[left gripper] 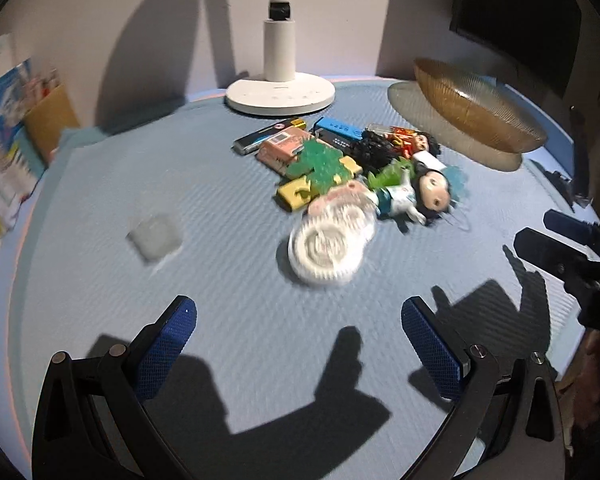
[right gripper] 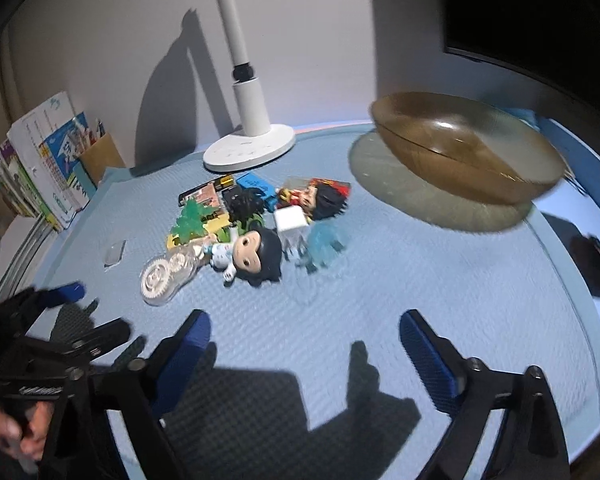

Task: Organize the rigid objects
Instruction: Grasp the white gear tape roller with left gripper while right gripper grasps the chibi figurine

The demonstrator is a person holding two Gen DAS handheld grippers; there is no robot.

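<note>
Both hand-held grippers released, nothing between their pads.
Left hand-held gripper (left gripper: 299,344) and right hand-held gripper (right gripper: 305,354) hover over the desk (left gripper: 228,344) short of the toy pile (left gripper: 352,168); amber bowl (right gripper: 464,148) beyond.

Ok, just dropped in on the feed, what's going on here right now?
A person holds a gripper in each hand above a blue mat. The left gripper and right gripper are both open and empty. Ahead lies a pile of small things: a black-haired doll, a clear tape dispenser, a green plastic toy. The amber bowl behind the pile looks empty. Nothing is picked up yet.
</note>
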